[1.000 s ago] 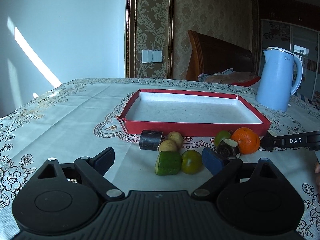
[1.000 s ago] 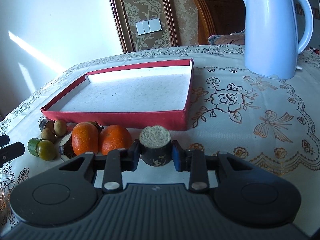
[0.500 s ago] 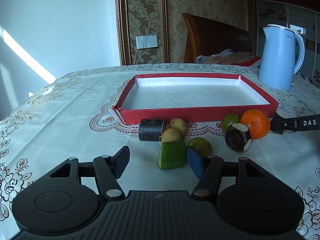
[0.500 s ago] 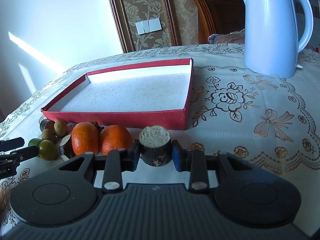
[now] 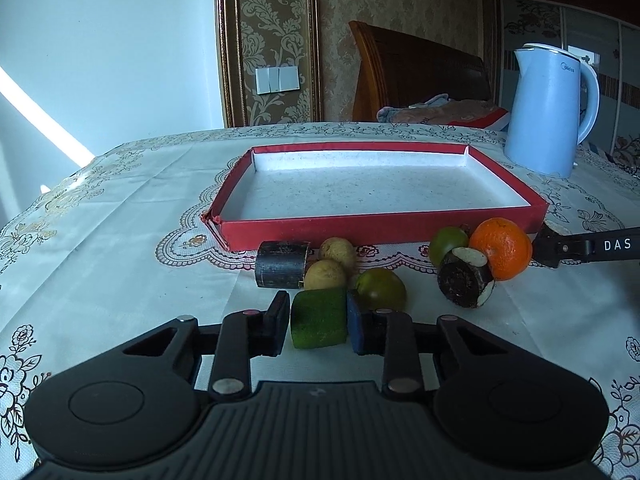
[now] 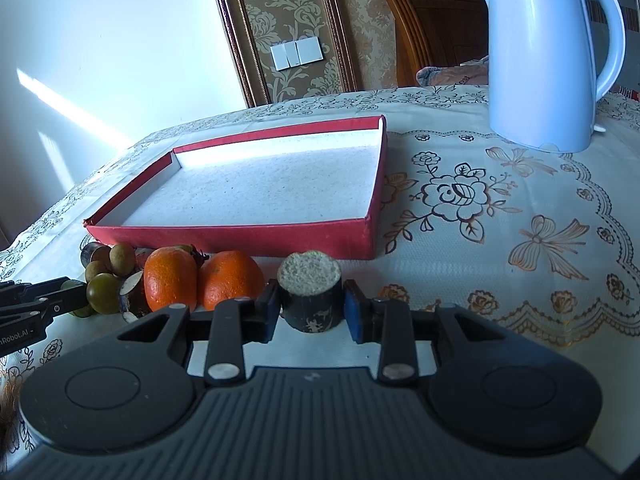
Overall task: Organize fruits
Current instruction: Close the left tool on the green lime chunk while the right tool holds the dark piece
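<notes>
In the left wrist view my left gripper [image 5: 318,326] is shut on a green cucumber piece [image 5: 319,323] lying on the tablecloth. Behind it lie a green round fruit [image 5: 381,289], two small tan fruits [image 5: 325,274], a dark cane piece [image 5: 282,265], another dark cane piece [image 5: 464,282] and an orange [image 5: 501,248]. In the right wrist view my right gripper [image 6: 311,312] is shut on an upright dark cane piece [image 6: 311,295]. Two oranges [image 6: 230,278] sit to its left. The empty red tray [image 5: 376,225] stands behind the fruit.
A light blue kettle [image 5: 550,130] stands at the back right, also in the right wrist view [image 6: 544,52]. A wooden chair [image 5: 416,76] with cloth on it is behind the table. The right gripper's finger [image 5: 588,246] reaches in beside the orange.
My left gripper moved forward and left to the cucumber piece and closed on it. My right gripper stayed shut on its cane piece.
</notes>
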